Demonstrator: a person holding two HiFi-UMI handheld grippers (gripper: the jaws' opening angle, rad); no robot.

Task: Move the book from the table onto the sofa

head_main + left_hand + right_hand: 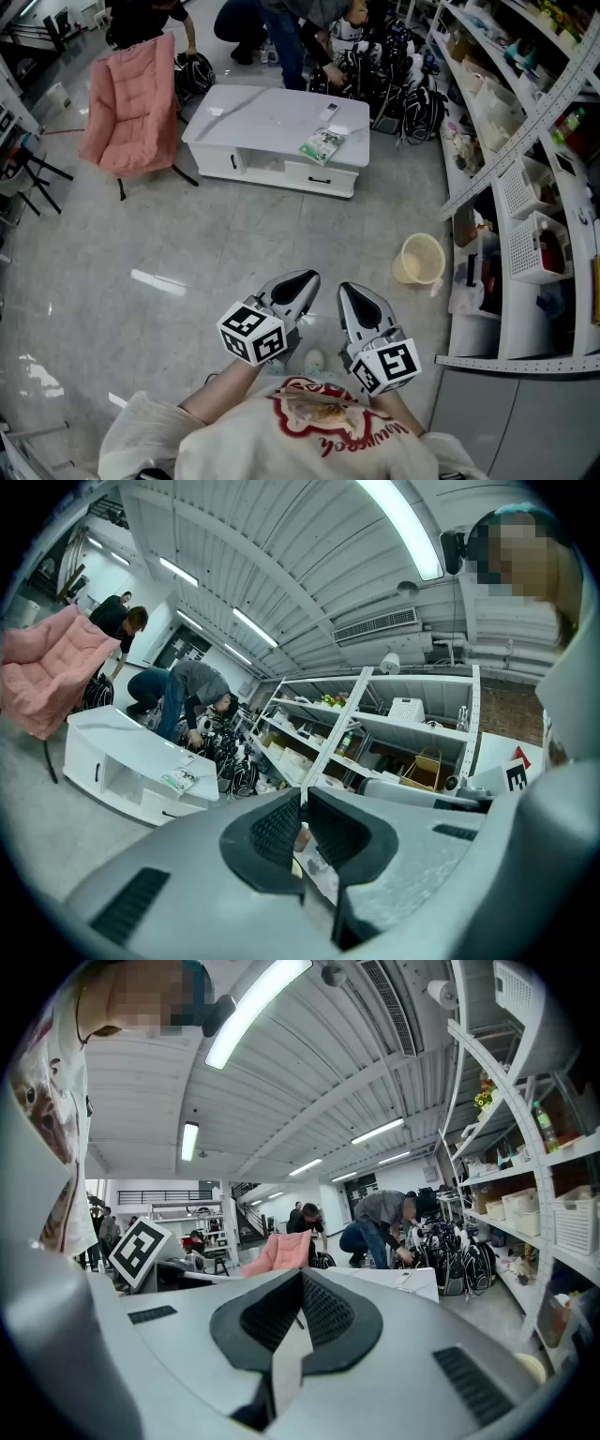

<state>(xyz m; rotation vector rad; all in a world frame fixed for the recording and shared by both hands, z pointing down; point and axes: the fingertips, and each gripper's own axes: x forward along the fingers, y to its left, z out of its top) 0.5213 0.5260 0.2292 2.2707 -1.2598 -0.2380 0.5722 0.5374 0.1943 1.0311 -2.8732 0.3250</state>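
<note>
shirt (234,450): the wearer's cream top with red print fills the bottom edge of the head view, both forearms reaching forward from it
left gripper (302,279): held out roughly level, jaws drawn almost together with only a thin slit between the pads and nothing in it
right gripper (350,291): just beside the left gripper and pointing the same way, jaws fully closed pad against pad, empty
floor (141,244): pale grey and glossy, stretching ahead of both tools
bucket (419,258): cream, standing on the floor to the right, near the foot of the shelves (525,141)
shelves: white racks along the right side, loaded with boxes and baskets
table (253,112): low and white, open compartments and a drawer in front, well apart from both grippers
book (322,145): green-and-white cover, lying flat on the table top near its right front corner, untouched
sofa (136,103): pink padded seat on thin dark legs, just left of the table
people (281,28): bent over a heap of black bags (394,66) behind the table
</note>
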